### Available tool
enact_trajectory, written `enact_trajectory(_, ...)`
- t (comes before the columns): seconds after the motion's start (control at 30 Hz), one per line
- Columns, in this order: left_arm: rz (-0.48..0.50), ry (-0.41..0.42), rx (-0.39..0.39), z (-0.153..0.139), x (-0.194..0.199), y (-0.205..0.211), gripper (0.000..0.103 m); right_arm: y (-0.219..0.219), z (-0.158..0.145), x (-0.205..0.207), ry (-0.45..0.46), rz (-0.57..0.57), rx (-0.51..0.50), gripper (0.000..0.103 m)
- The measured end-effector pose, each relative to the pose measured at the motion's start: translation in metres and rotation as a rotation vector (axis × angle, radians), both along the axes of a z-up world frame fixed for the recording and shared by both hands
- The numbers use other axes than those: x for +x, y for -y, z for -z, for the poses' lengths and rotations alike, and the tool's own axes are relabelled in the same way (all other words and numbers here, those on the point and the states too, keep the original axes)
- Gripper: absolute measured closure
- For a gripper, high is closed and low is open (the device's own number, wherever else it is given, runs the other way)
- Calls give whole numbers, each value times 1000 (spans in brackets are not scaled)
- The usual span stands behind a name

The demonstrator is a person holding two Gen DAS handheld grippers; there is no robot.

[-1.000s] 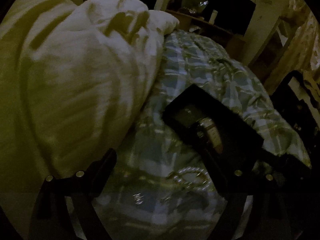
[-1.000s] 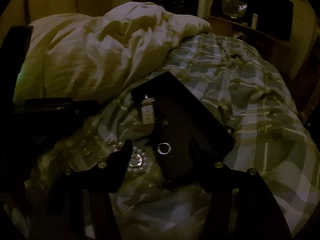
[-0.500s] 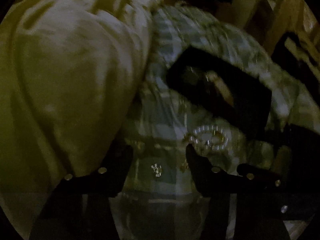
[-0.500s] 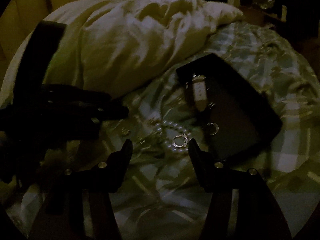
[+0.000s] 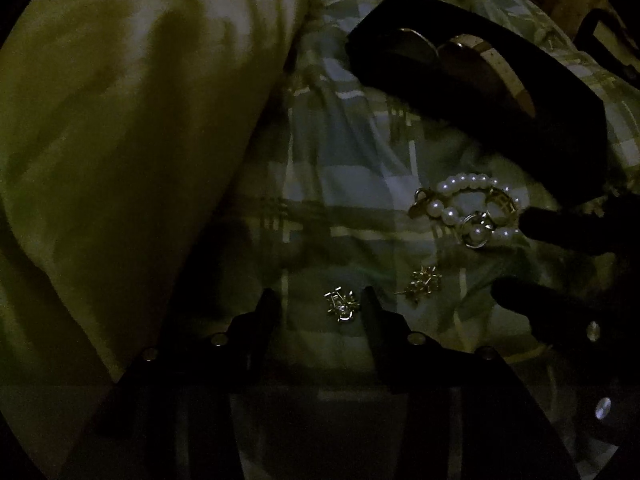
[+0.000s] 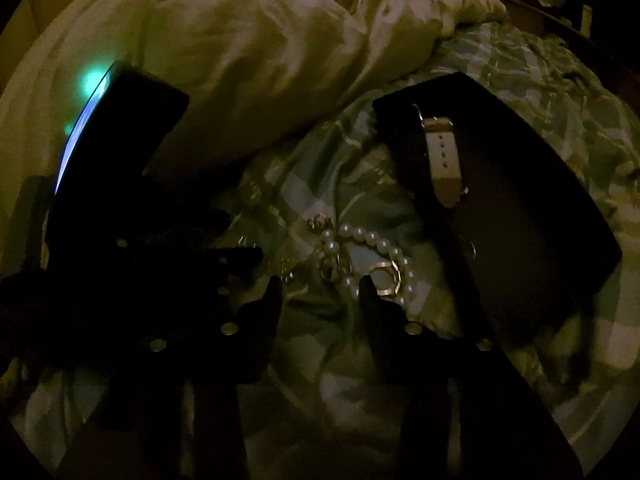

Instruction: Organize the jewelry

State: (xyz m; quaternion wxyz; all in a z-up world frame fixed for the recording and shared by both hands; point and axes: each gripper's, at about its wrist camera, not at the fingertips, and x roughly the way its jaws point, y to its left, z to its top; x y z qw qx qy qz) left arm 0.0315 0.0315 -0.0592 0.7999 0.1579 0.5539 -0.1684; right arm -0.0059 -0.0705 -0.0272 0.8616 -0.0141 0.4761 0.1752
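Both views look steeply down and from close range at a plaid bedspread (image 5: 340,184), each from just behind its own gripper's two fingers. With the pearl bracelet (image 5: 468,208) as landmark, the left wrist camera sits to its left, so the bracelet lies right of centre, the dark tray (image 5: 500,92) beyond it. The right wrist camera hangs almost directly over the pearl bracelet (image 6: 372,260), the tray (image 6: 520,208) to its right. Both share the bracelet, tray, bedspread and the pale duvet (image 6: 280,40) behind.
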Motion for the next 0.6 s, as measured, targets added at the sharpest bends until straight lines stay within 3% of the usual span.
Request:
enact_trajectory(0.2, -3, -2, -14, 5, 5, -2, 65, 1, 10, 15, -19, 49, -17, 72)
enact_trajectory(0.43, 44, 3, -10, 5, 1, 15, 84, -8, 19, 24, -31, 25, -53, 82)
enact_trajectory(0.6, 43, -2, -18, 5, 0, 17, 86, -4, 21, 26, -39, 30, -37, 84)
